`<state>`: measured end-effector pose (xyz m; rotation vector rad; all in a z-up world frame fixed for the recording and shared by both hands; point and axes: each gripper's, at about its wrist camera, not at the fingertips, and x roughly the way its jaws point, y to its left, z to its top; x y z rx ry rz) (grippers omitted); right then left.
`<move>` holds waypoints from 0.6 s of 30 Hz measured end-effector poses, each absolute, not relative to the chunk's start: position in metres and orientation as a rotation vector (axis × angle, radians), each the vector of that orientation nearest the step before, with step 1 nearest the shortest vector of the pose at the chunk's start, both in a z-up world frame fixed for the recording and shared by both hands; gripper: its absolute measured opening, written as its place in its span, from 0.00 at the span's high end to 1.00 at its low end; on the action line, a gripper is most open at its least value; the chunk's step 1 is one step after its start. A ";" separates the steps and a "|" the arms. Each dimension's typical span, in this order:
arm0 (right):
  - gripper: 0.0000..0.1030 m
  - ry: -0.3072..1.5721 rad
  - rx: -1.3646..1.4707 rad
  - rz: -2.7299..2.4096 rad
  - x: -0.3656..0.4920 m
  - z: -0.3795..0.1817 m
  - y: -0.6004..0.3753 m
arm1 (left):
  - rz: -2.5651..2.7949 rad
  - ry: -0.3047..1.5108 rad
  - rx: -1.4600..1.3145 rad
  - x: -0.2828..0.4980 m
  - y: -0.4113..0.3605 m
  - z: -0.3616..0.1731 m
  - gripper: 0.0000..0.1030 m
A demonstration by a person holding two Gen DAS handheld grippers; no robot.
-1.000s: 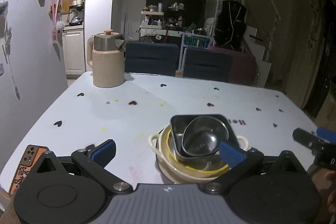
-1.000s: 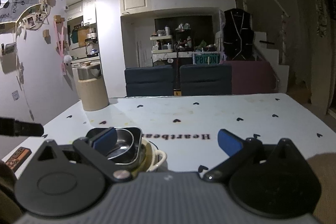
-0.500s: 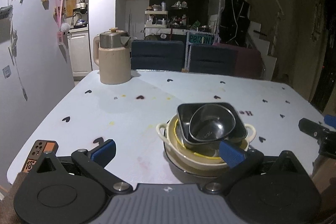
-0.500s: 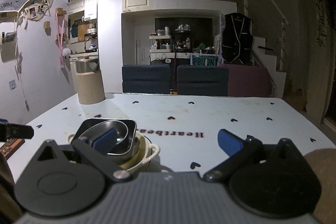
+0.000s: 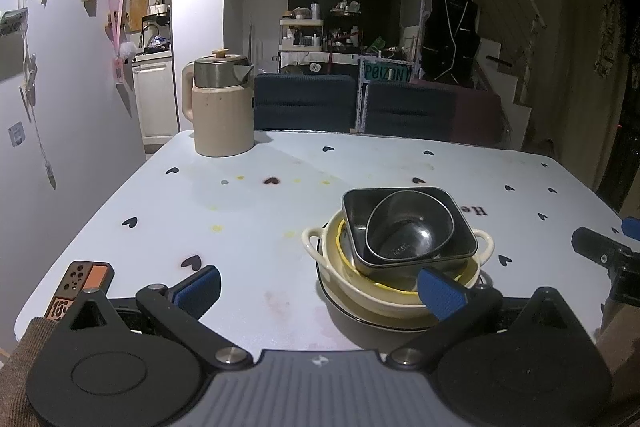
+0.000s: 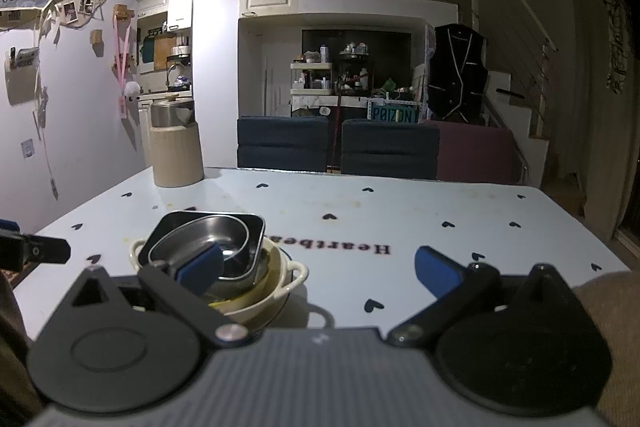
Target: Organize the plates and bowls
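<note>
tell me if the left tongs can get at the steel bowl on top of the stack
Probably yes. The left tongs are open and empty, the steel bowl sits uncovered atop the black square dish, and nothing lies between; the right tongs stay off to the side.

Dim room: two dark chairs (image 6: 338,147) behind the table (image 6: 400,219), staircase (image 6: 520,87) right.

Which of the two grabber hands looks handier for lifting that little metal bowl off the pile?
Probably the left gripper: open, looking down into the stack, with the metal bowl unobstructed ahead. The right gripper, also open, points mostly at bare table.
</note>
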<state>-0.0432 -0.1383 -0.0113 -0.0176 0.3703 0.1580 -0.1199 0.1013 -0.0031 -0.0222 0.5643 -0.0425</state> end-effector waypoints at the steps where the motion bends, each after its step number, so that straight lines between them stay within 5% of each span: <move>1: 0.00 0.369 -0.020 0.159 -0.044 -0.011 -0.138 | -0.043 0.564 -0.021 -0.120 0.101 -0.003 0.00; 18: 0.00 0.363 -0.028 0.151 -0.044 -0.012 -0.140 | -0.046 0.562 -0.016 -0.123 0.100 -0.003 0.00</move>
